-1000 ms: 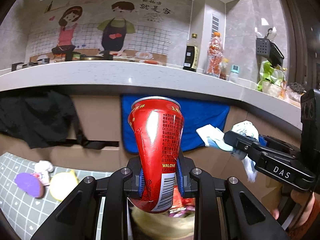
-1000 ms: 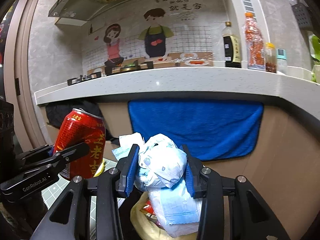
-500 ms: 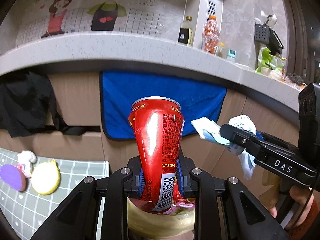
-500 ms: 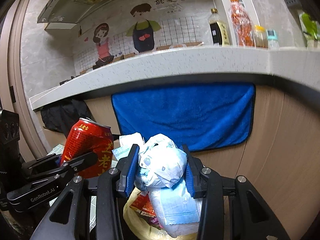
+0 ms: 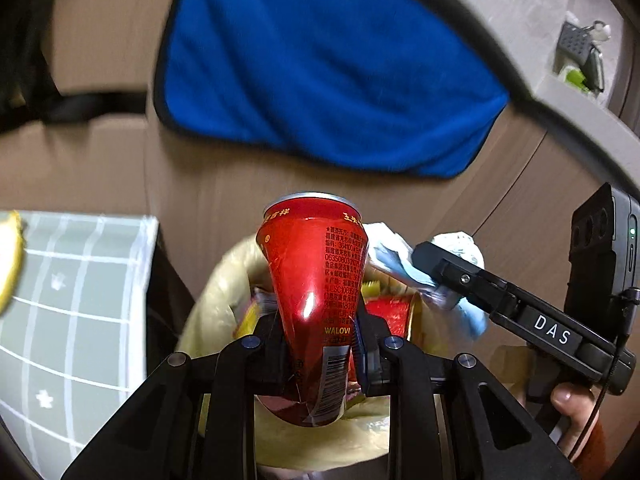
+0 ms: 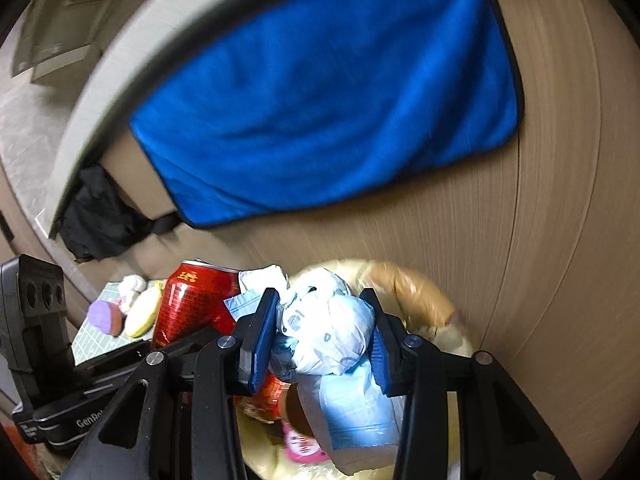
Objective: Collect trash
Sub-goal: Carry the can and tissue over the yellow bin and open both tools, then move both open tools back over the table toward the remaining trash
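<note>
Most of what I get is blurred: the blue towel point(image 5: 320, 76) and the cabinet front smear in both wrist views, and the contents of the yellowish trash bag point(image 5: 320, 436) are half hidden behind my tools, so I can only make out red and yellow wrappers in there. The grid-patterned mat point(image 5: 76, 300) is cut off at 9 o'clock.

I count one red can point(image 5: 316, 304), dented, pinched low on its body between the jaws of my left gripper point(image 5: 320, 344), and one crumpled white-and-blue wad of paper point(image 6: 324, 332) clamped between the blue pads of my right gripper point(image 6: 324, 336). Both hang just above the bag's mouth, the wad at 3 o'clock of the can.

Since a second ago both cameras have tipped downward: the countertop, bottles and wall mural have left view, and the bag now fills the lower frame.
</note>
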`<control>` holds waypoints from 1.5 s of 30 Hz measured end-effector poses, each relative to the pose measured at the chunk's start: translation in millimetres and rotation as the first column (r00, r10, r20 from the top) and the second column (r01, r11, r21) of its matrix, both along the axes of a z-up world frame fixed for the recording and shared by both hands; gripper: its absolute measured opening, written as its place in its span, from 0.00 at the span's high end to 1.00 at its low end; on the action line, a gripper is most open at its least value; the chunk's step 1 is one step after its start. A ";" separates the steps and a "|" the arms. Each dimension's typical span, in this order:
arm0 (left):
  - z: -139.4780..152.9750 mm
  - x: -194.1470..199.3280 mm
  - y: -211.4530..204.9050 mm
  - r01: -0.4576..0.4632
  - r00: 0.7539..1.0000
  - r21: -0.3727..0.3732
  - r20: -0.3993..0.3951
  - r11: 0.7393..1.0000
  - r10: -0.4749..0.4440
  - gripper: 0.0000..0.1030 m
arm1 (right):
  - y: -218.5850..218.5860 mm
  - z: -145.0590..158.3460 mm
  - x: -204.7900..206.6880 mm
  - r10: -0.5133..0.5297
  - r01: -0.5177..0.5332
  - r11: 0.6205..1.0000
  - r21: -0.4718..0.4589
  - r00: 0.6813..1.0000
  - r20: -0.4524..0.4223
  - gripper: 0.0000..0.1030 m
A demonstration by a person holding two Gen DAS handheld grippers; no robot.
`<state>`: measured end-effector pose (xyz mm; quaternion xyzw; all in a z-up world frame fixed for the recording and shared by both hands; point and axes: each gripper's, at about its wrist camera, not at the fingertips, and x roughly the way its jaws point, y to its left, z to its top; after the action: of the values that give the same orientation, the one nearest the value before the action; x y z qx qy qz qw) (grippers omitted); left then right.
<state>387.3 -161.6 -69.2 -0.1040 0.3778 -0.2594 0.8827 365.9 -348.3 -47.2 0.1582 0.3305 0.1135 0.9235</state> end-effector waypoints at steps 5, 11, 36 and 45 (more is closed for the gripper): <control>-21.3 15.1 -8.5 0.017 0.999 -0.009 -0.052 1.000 -0.017 0.75 | -9.5 -29.0 16.7 -0.003 0.005 0.999 0.041 0.998 -0.060 0.63; -28.8 26.4 -4.8 0.061 0.994 -0.105 -0.084 0.993 -0.070 0.44 | -19.5 -45.3 30.8 -0.009 0.016 0.998 0.054 0.992 -0.129 0.58; 93.3 -78.5 163.5 -0.337 0.908 0.059 0.284 0.940 0.308 0.34 | 81.2 62.1 -41.4 0.071 -0.049 0.986 -0.158 0.988 0.140 0.47; 80.8 -95.5 249.1 -0.416 0.882 0.050 0.266 0.908 0.389 0.33 | 183.4 67.8 -42.3 0.207 -0.180 0.968 -0.173 0.967 0.149 0.47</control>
<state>291.8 87.6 11.6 -0.0999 0.2469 -0.0608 0.9619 323.5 -164.9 20.5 0.0412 0.2741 0.1896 0.9419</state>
